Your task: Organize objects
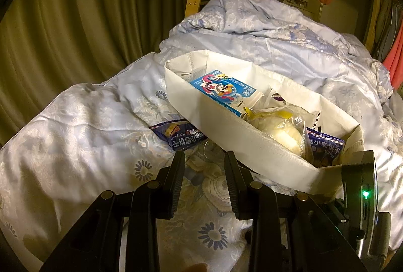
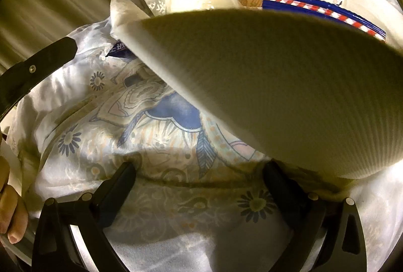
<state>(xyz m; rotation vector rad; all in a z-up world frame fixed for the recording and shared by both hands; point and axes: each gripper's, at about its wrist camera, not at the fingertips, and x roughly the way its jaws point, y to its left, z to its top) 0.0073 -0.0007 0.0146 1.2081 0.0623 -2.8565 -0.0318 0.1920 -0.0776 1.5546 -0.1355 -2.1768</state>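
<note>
The white fabric bin sits on the floral quilt of the bed. Its long axis runs from upper left to lower right in your left wrist view. Inside lie a blue cartoon carton, a wrapped bun and a blue snack packet. A second blue packet lies on the quilt, partly under the bin's near wall. Your left gripper has its fingers at their narrowest, empty. Your right gripper has its fingers spread wide, empty, just beside the bin.
</note>
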